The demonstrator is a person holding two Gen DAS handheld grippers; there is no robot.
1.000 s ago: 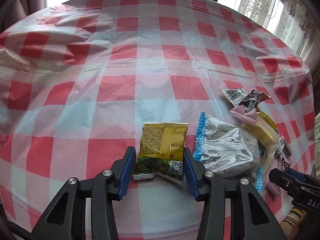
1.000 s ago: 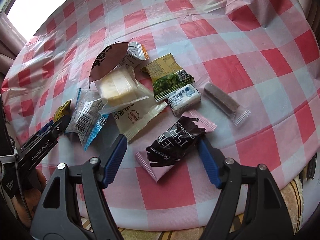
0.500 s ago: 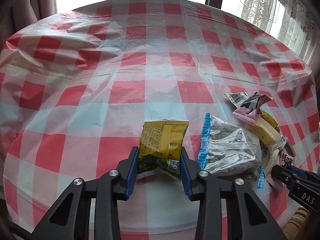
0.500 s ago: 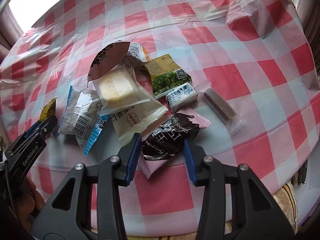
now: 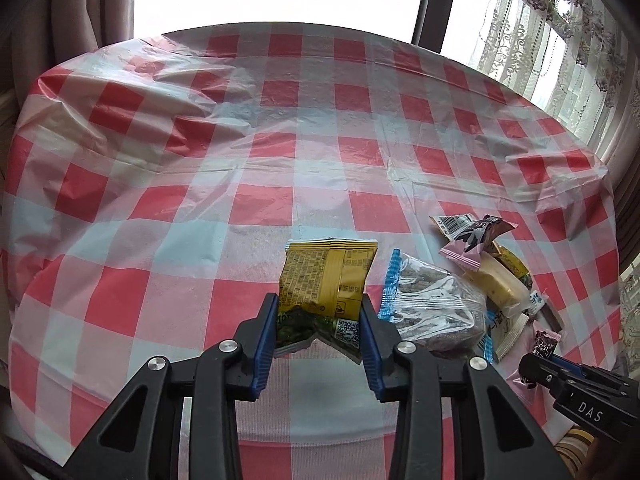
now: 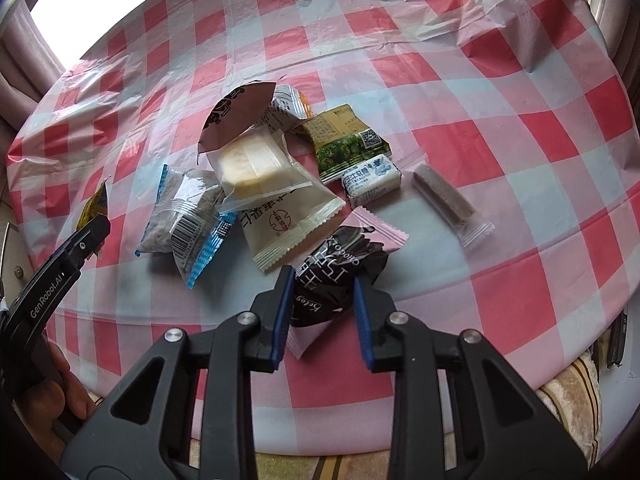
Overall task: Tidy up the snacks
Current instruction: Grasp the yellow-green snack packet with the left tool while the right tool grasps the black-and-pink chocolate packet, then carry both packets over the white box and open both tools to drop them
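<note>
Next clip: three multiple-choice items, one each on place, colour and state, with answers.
1. The brown stick snack lies: A) right of the white-and-blue packet B) under a plate C) inside a box.
2. The tablecloth checks are: A) green B) red and pink C) black.
3. The left gripper is: A) open over bare cloth B) shut on the yellow packet C) shut on a spoon.
Answers: A, they lie side by side; B, both views show it; B, its jaws have just been closing and its fingers press the packet's sides.
</note>
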